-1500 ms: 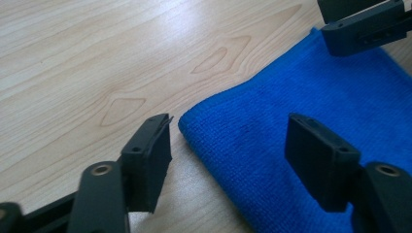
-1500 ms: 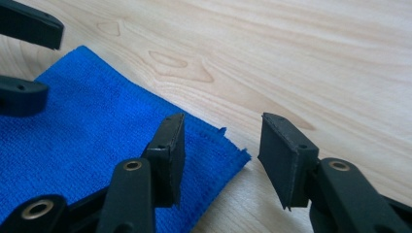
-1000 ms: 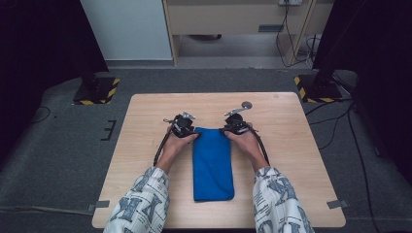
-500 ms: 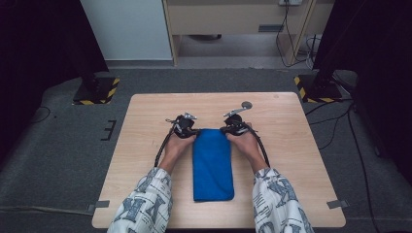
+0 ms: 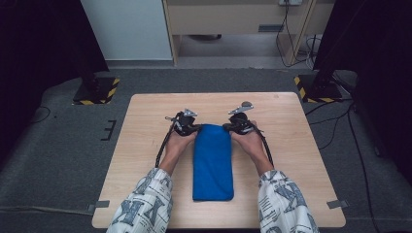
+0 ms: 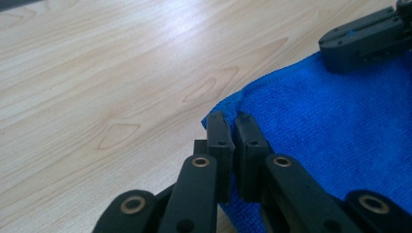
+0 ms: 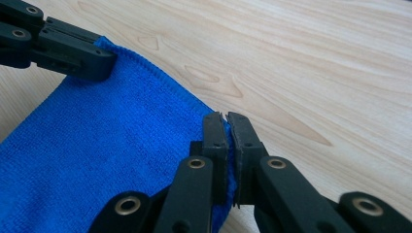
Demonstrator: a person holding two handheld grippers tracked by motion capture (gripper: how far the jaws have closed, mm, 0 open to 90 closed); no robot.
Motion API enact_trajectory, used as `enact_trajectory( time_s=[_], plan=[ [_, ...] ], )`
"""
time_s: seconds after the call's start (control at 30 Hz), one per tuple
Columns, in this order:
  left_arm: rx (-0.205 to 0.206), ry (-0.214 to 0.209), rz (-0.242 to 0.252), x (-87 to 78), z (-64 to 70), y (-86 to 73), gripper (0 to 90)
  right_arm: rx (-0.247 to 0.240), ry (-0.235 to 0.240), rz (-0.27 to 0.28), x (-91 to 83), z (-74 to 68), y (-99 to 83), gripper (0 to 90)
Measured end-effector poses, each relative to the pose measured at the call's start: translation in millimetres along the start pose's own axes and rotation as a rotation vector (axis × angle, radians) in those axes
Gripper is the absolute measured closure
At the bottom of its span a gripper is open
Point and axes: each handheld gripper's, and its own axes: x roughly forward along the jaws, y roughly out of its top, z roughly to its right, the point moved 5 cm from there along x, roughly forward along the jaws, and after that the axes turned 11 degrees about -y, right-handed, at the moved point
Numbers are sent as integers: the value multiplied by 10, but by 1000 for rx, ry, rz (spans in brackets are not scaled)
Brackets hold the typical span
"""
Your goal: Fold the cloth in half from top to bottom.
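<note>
High view first: we see the blue cloth (image 5: 213, 162) lying folded into a long strip down the middle of the table (image 5: 145, 111), its far end between our two hands. The left hand-held gripper (image 5: 190, 127) sits at the far left corner, the right hand-held gripper (image 5: 235, 125) at the far right corner. From the left gripper view, our left hand-held gripper (image 6: 232, 127) is clenched on the cloth's corner (image 6: 316, 126), fabric pinched between the jaws. Over in the right gripper view, the right hand-held gripper (image 7: 224, 125) is likewise clamped on the hemmed edge of the cloth (image 7: 107, 141). We judge the step in hand to be another fold: both far corners are gripped, low on the table. Next, we reckon, comes lifting both corners together, level, and carrying them toward the near end without letting either slip.
</note>
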Motion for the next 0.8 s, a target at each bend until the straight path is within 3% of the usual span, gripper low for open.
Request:
enact_trajectory(
  time_s=[0.5, 0.8],
  plan=[
    [40, -6, 31, -149, 112, 161, 866, 4, -4, 36, -137, 49, 103, 874],
    [45, -4, 45, -217, 96, 193, 866, 7, -2, 54, -174, 26, 183, 874]
  ],
)
